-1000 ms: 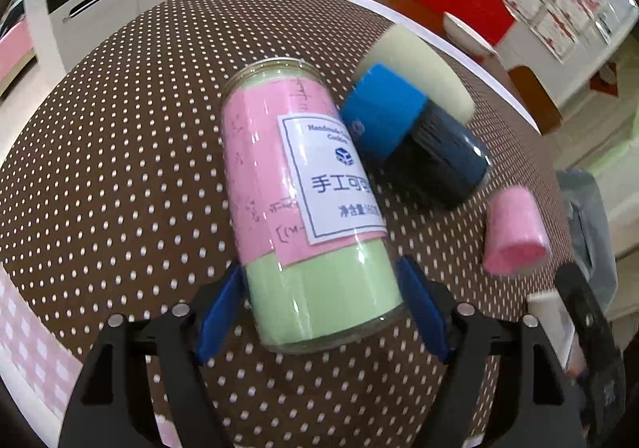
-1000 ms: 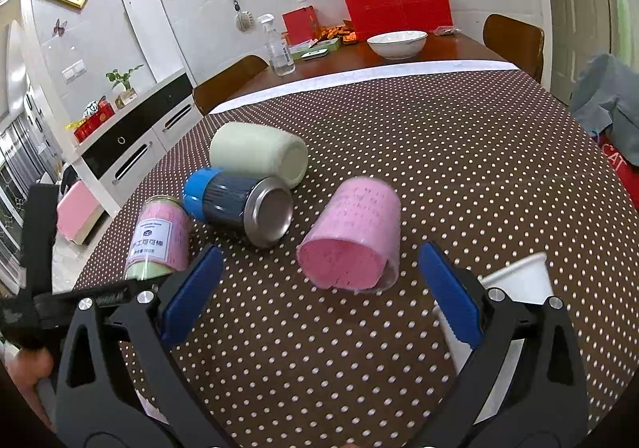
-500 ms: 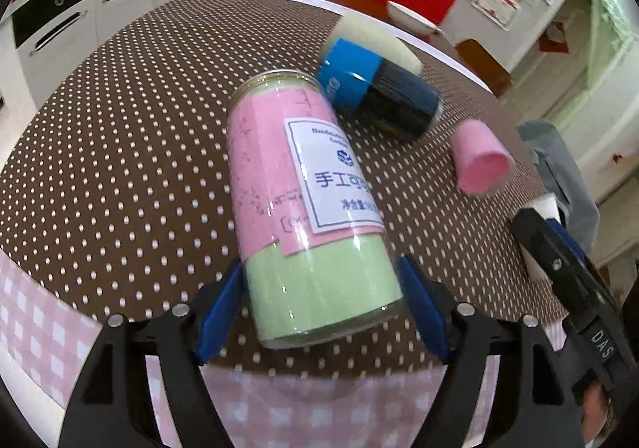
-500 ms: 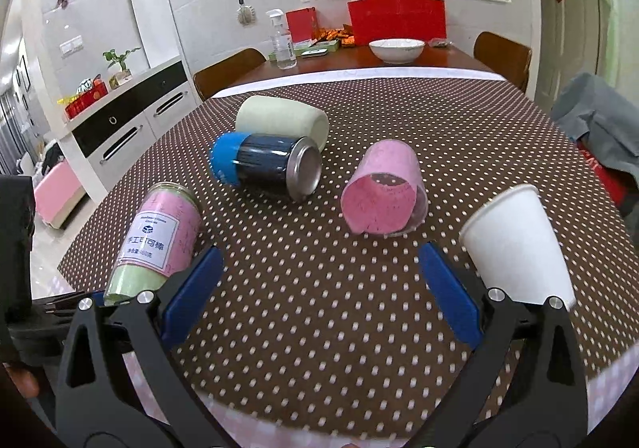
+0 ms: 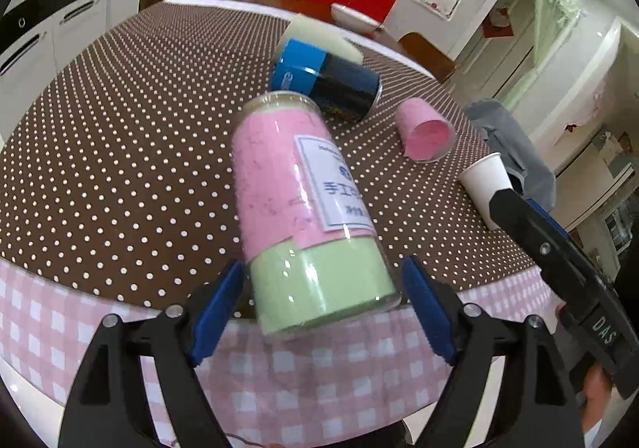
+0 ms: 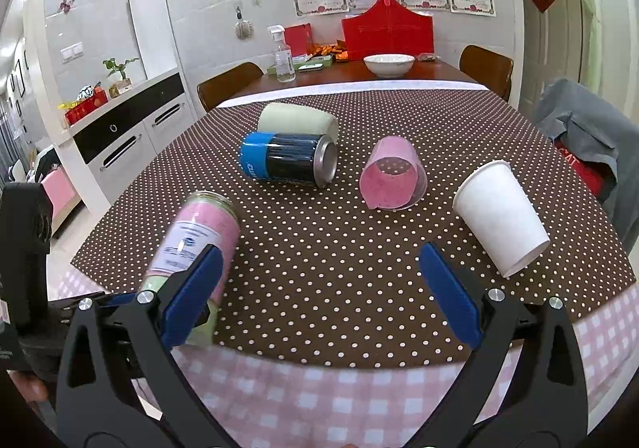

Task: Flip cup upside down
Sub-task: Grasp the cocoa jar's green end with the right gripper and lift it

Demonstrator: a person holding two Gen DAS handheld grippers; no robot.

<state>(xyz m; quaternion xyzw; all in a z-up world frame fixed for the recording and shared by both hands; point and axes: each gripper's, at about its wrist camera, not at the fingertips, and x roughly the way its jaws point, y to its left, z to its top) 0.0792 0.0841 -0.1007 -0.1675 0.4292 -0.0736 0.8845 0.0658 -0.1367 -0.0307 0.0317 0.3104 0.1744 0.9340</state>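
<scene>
Jar [image 5: 307, 208] first, at the left: a clear one wrapped in pink and green paper with a white label, clamped at its green end between the blue pads of the left gripper [image 5: 321, 308]. It is lifted off the surface [image 5: 120, 128] and tilted, its far end pointing up and away over the near edge of the brown dotted cloth. In the right wrist view the same jar [image 6: 191, 244] shows at the lower left, partly behind that gripper's left pad.

Further back, near the middle of the surface, a dark can with a blue band [image 6: 287, 162] lies on its side, its metal end facing right. Just behind it and touching lies a cream-coloured cylinder [image 6: 297, 118], also on its side.

To the right of the can, a pink cup [image 6: 393, 178] lies on its side with its mouth toward the camera. Right again, a white paper cup [image 6: 501, 216] is tilted, narrow base up, mouth low and toward the near edge.

The right gripper [image 6: 321, 294] hangs over the near edge with its pads wide apart, holding nothing.
</scene>
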